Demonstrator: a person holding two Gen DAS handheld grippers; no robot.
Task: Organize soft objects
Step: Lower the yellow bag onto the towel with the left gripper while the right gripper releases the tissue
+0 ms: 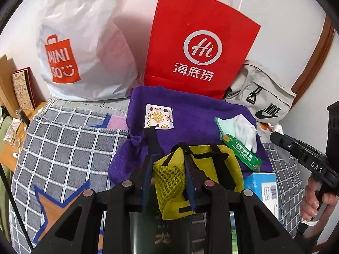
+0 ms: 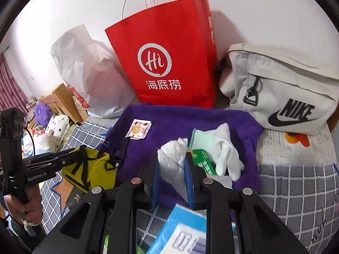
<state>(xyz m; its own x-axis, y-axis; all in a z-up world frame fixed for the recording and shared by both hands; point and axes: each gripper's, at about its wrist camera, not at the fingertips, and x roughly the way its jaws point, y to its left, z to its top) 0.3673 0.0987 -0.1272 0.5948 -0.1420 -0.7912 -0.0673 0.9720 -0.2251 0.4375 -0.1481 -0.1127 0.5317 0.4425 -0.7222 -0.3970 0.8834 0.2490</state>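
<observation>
Bunching between right tongs (image 2: 172, 167), crumpled white tissue (image 2: 172, 156).

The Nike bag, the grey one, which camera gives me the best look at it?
The right wrist view: the grey Nike bag fills its upper right, logo, zipper and buckle clear. The left wrist view shows it smaller at the right, partly behind the red paper bag.

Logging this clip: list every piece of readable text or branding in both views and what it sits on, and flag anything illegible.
"MINI SO": white plastic bag.
"Hi" and "海底捞": red paper bag.
"NIKE": grey pouch.
"DAS": right claw body.
"GenRobot.AI": left claw body.
Green packet: white characters, too small to read.
Blue box: label blurred.
Lemon sachet: no text legible.
</observation>
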